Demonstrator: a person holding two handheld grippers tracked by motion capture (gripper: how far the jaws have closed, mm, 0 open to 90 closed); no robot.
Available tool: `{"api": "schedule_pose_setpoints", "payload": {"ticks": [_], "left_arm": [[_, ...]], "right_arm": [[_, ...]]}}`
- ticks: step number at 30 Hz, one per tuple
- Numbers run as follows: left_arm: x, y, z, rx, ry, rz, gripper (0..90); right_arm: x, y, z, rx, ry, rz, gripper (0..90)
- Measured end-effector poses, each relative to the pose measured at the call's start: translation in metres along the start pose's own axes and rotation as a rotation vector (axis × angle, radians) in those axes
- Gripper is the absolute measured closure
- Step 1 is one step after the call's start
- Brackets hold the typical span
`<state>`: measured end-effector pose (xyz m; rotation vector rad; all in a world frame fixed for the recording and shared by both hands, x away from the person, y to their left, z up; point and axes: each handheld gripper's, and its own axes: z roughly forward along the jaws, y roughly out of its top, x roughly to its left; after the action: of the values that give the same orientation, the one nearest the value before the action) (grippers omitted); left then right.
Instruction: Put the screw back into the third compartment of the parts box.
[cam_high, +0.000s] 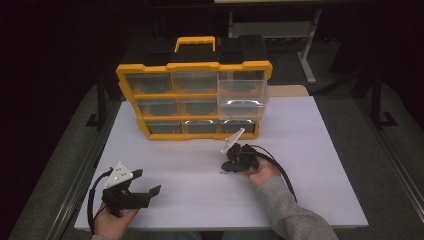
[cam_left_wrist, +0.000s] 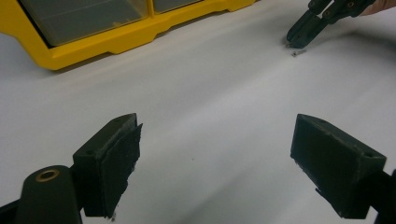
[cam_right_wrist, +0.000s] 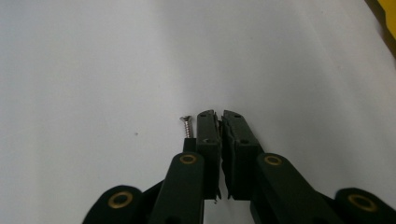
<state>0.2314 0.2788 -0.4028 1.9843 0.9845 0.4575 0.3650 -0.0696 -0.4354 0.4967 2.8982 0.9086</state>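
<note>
A small silver screw (cam_right_wrist: 187, 126) lies flat on the white table (cam_high: 310, 165), right beside the left jaw of my right gripper (cam_right_wrist: 220, 114). That gripper is shut with nothing between its jaws, its tips down on the table in front of the organizer (cam_high: 226, 167). The left gripper view shows the same screw (cam_left_wrist: 299, 52) just below the right gripper (cam_left_wrist: 293, 41). My left gripper (cam_high: 148, 181) sits near the front left corner of the table, wide open and holding nothing (cam_left_wrist: 217, 135).
A yellow organizer (cam_high: 195, 66) with clear drawers and a carry handle stands at the back of the table. Its top right drawer (cam_high: 243, 97) is pulled out toward me. The organizer's lower edge (cam_left_wrist: 93, 46) lies ahead of the left gripper.
</note>
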Motion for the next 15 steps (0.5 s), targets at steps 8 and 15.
{"api": "schedule_pose_setpoints", "payload": {"ticks": [8,15], "left_arm": [[-0.0008,0.0003,-0.0001,0.013,-0.008,0.005,15.6],[0.0011,0.0001,-0.0009,0.011,-0.003,0.013,15.6]], "right_arm": [[-0.0038,-0.0026,0.0007,-0.016,0.027,0.037,86.5],[-0.0057,-0.0032,-0.0007,-0.013,0.032,0.06,87.0]]}}
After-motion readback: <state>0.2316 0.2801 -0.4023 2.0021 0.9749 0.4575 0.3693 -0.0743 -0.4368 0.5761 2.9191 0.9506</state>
